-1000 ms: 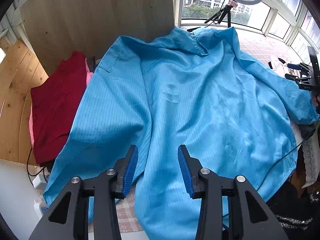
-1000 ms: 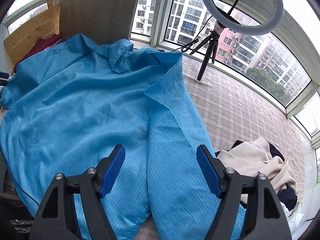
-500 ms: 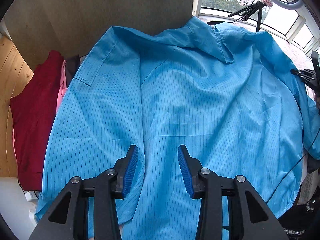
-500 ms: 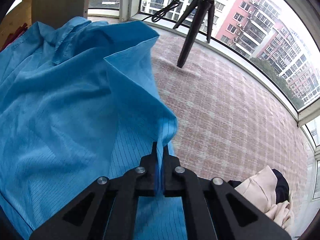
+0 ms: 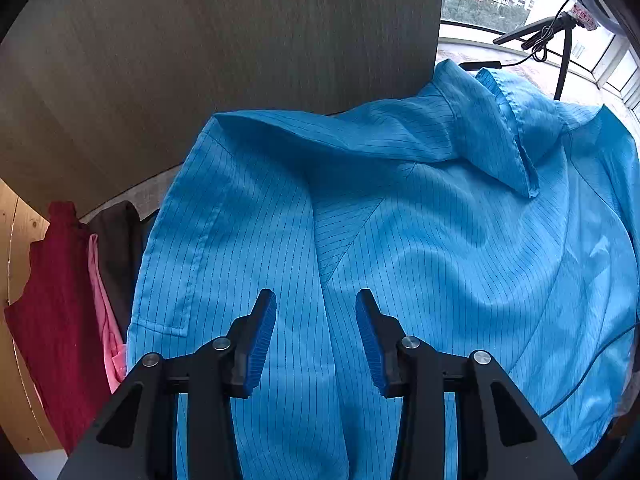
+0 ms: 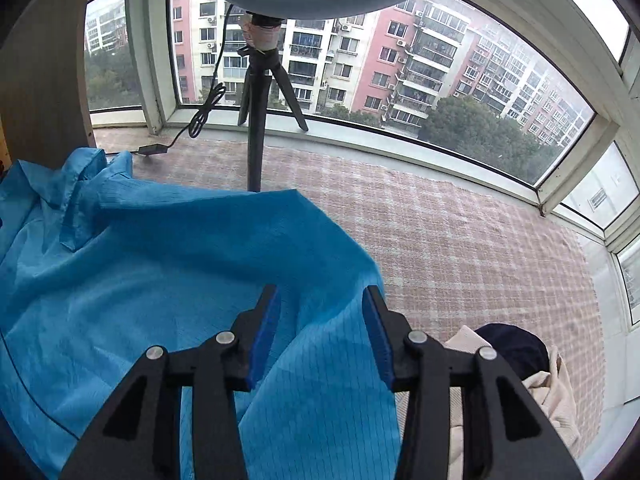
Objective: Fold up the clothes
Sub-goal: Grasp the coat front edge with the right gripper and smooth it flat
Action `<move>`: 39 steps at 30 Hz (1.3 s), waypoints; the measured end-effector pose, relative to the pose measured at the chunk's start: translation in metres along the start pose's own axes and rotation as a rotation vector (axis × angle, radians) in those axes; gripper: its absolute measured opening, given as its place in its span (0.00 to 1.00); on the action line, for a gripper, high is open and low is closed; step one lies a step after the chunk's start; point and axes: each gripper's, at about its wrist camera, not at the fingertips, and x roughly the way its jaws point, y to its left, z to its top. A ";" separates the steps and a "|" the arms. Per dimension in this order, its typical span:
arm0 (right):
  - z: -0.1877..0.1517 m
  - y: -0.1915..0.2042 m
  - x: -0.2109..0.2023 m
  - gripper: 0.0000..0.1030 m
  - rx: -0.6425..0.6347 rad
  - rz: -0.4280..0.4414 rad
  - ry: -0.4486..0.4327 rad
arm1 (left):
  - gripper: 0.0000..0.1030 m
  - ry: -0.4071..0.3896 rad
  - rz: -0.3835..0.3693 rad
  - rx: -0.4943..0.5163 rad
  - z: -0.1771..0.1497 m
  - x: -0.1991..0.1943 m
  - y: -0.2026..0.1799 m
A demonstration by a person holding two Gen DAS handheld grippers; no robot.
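Blue pin-striped cloth fills both views: the blue jacket (image 5: 420, 248) lies spread on the checked pink tablecloth (image 6: 460, 240), collar toward the window. My left gripper (image 5: 316, 332) hangs over its left front panel with jaws apart and nothing pinched between them. My right gripper (image 6: 320, 332) sits over the folded right edge, its jaws opening, the fabric beneath them but not pressed. A red garment (image 5: 56, 320) lies beside the jacket, and a beige garment (image 6: 548, 392) rests near my right side. A ring-light tripod (image 6: 256, 120) stands behind.
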 end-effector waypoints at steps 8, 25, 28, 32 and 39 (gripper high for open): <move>-0.055 0.052 -0.036 0.41 0.006 0.171 0.047 | 0.39 -0.031 -0.069 0.072 -0.055 -0.020 -0.015; -0.214 -0.052 -0.126 0.46 0.157 -0.008 0.121 | 0.40 -0.140 -0.269 0.222 -0.221 -0.132 -0.178; -0.236 -0.076 -0.141 0.46 0.145 0.040 0.076 | 0.40 -0.135 -0.264 0.163 -0.253 -0.144 -0.216; -0.257 -0.104 -0.154 0.50 0.114 0.054 0.038 | 0.40 -0.114 -0.363 0.112 -0.289 -0.146 -0.293; -0.281 -0.110 -0.142 0.56 0.109 0.196 0.040 | 0.40 -0.058 -0.426 0.333 -0.324 -0.128 -0.456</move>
